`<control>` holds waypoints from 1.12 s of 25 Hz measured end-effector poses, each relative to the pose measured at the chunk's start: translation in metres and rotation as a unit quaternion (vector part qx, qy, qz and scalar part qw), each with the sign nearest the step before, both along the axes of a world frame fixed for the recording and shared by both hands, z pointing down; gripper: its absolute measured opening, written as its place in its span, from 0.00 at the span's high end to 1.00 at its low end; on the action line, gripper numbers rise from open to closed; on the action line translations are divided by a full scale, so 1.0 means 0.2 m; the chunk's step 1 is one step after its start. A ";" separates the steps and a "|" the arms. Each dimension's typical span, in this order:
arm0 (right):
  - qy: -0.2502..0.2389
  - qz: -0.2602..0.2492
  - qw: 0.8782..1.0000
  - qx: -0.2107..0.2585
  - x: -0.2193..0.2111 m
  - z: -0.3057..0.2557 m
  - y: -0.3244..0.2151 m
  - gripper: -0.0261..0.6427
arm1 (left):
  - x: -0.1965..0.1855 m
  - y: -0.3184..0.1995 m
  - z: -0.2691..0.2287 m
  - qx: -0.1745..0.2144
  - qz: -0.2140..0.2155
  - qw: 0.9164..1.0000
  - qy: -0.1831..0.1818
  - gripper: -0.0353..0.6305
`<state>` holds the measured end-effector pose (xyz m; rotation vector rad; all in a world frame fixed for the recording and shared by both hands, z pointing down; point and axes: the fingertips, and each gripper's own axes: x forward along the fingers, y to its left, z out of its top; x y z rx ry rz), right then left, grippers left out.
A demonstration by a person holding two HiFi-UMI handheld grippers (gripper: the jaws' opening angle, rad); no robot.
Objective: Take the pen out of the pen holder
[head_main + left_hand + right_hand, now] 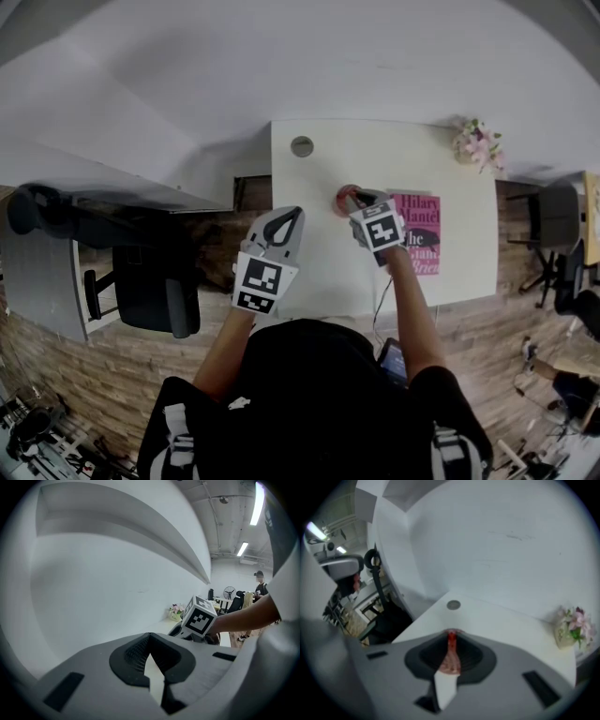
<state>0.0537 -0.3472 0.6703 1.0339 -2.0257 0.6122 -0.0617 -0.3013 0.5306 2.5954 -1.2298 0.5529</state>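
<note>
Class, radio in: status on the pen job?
Left gripper shut, empty. Right gripper shut on red item at pen holder; pen unconfirmed. Book beside, not blocking.

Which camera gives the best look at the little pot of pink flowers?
The right gripper view: the flower pot shows largest there, unobstructed. The head view has it small, from above; the left gripper view, only a tiny distant patch.

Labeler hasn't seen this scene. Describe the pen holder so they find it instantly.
Start at the white desk against the wall, then the pink book lying on it. The pen holder is the small round red thing just left of the book's far corner, where the right gripper pinches what looks like a red pen; the grey grommet nearer the wall is flat.
</note>
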 end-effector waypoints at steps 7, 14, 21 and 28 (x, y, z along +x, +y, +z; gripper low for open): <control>-0.004 0.000 1.000 -0.001 0.00 0.03 0.00 0.85 | 0.01 0.01 0.01 -0.001 0.001 1.000 -0.001 0.92; -0.003 0.000 1.000 -0.009 -0.01 0.04 0.01 0.85 | -0.01 0.01 0.02 -0.004 -0.001 1.000 -0.002 0.92; 0.007 -0.004 1.000 -0.002 -0.01 0.03 0.01 0.85 | -0.01 0.01 0.01 -0.001 -0.001 1.000 0.000 0.92; 0.000 0.000 1.000 0.018 0.00 -0.03 0.02 0.85 | -0.01 0.00 -0.02 0.005 -0.002 1.000 0.001 0.92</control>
